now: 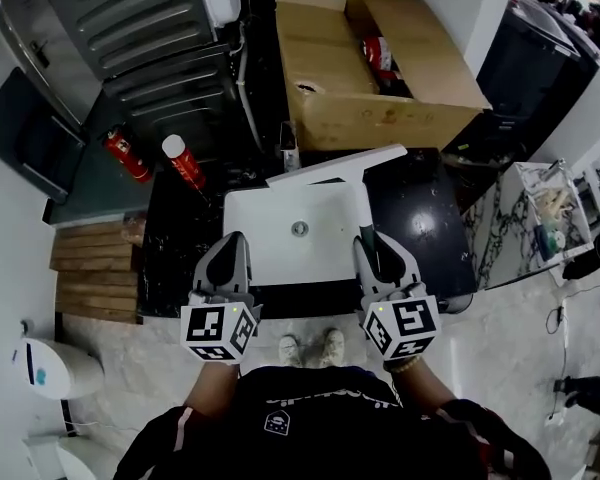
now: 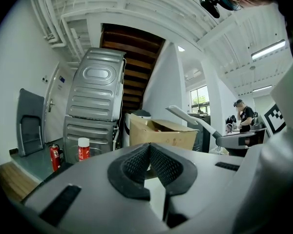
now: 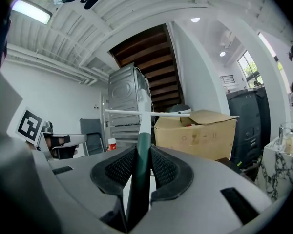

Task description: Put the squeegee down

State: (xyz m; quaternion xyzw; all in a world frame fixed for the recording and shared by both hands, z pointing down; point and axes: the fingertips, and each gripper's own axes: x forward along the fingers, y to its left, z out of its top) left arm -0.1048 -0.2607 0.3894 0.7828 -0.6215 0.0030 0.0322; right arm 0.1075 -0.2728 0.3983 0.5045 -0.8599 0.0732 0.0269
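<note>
A dark countertop [image 1: 420, 218] with a white sink [image 1: 270, 218] set into it fills the head view, with a cardboard box [image 1: 380, 118] behind it. The right gripper [image 1: 378, 253] holds the squeegee [image 1: 335, 168] above the sink's right side. The handle runs straight out from the jaws, away from the person, and the white blade lies crosswise over the sink's far rim. The left gripper [image 1: 230, 253] hangs alongside, apart from the tool.

In the left gripper view, the left gripper [image 2: 149, 147] has its pads meeting at the tips with nothing between them. The squeegee [image 2: 190, 119] slants off to its right.

In the right gripper view, the right gripper [image 3: 140, 152] is clenched on the squeegee's [image 3: 144, 128] dark green handle. Setting the tool down looks to be the right hand's job alone, with the surfaces lying below the tool.
</note>
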